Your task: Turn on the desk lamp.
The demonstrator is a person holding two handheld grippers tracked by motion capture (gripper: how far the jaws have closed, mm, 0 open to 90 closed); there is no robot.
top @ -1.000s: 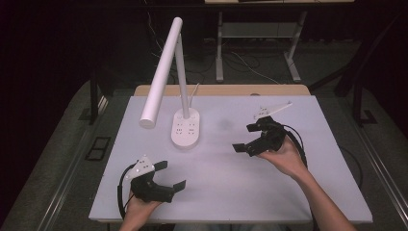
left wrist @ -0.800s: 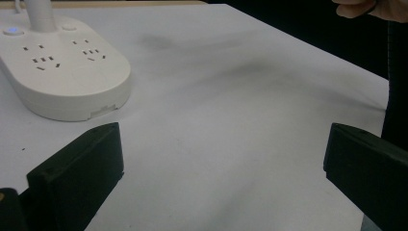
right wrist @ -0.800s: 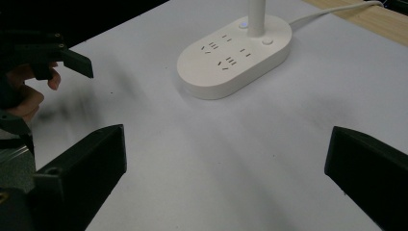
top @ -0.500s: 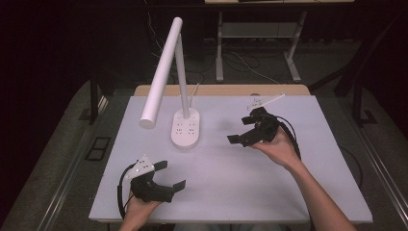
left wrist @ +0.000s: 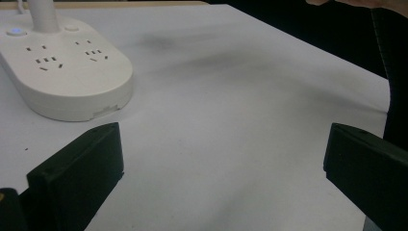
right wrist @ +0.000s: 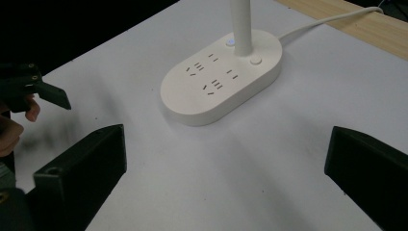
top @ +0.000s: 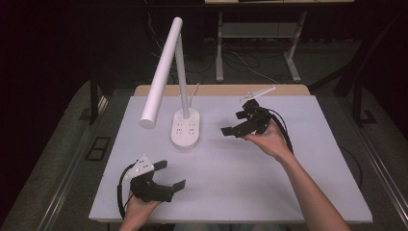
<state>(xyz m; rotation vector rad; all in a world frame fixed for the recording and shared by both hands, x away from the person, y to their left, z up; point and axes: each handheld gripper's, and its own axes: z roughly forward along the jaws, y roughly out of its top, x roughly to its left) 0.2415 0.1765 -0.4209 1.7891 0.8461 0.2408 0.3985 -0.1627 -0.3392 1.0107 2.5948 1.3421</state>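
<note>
Right tool (top: 236,123) wide open, near lamp base (top: 185,129).

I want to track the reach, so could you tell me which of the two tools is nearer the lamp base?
The right tool, held up beside the lamp base; the left tool sits near the table's front edge.

Open tabletop (top: 269,178) from three to nine o'clock, passable throughout. At eleven o'clock, blocked by desk lamp base (top: 186,129); overhead there, lamp head (top: 160,72) slanting low.
</note>
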